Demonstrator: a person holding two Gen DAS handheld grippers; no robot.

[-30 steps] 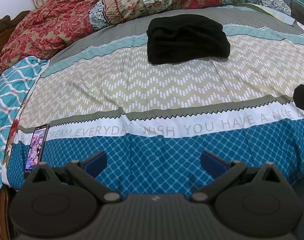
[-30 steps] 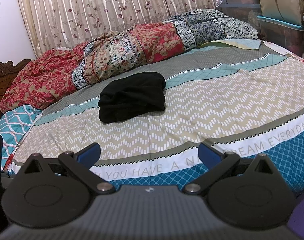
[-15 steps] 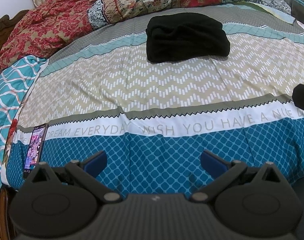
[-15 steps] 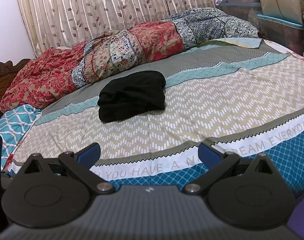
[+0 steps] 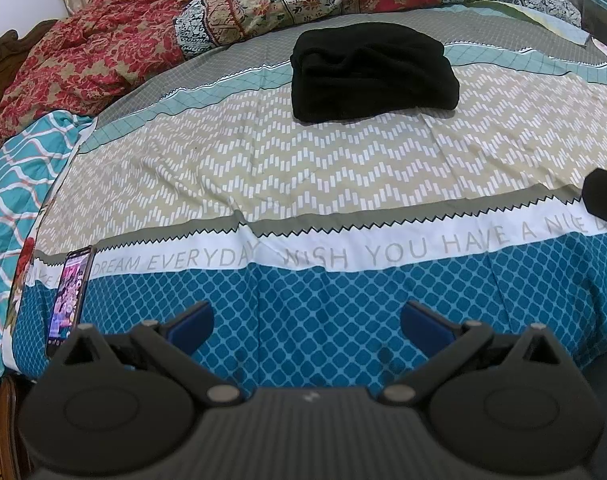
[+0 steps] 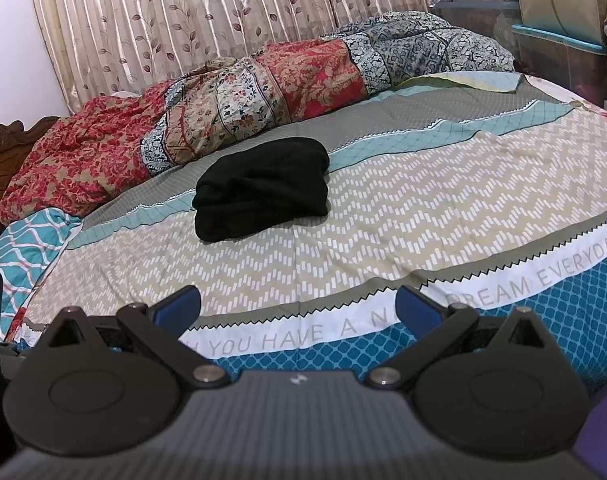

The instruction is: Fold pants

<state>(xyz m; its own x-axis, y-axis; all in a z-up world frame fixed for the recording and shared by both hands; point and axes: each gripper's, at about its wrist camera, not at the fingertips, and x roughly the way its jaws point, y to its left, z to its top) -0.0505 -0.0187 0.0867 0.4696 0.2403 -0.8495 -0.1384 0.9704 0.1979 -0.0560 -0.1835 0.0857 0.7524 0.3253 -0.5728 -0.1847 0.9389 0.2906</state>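
Note:
The black pants (image 5: 373, 70) lie folded into a compact bundle on the far middle of the patterned bedspread (image 5: 303, 176). They also show in the right wrist view (image 6: 263, 188). My left gripper (image 5: 306, 322) is open and empty, held over the bed's near blue edge, well short of the pants. My right gripper (image 6: 297, 306) is open and empty too, near the bed's front edge, apart from the pants.
A phone (image 5: 69, 300) with a lit screen lies at the bed's near left corner. A rumpled red and floral quilt (image 6: 223, 120) is heaped along the far side by the curtain (image 6: 203, 20). Storage boxes (image 6: 559, 52) stand at the right. A carved wooden headboard (image 6: 11, 148) is at the left.
Both views have shifted only slightly; the pants sit a touch higher in the left wrist view. Both grippers stay open and empty.

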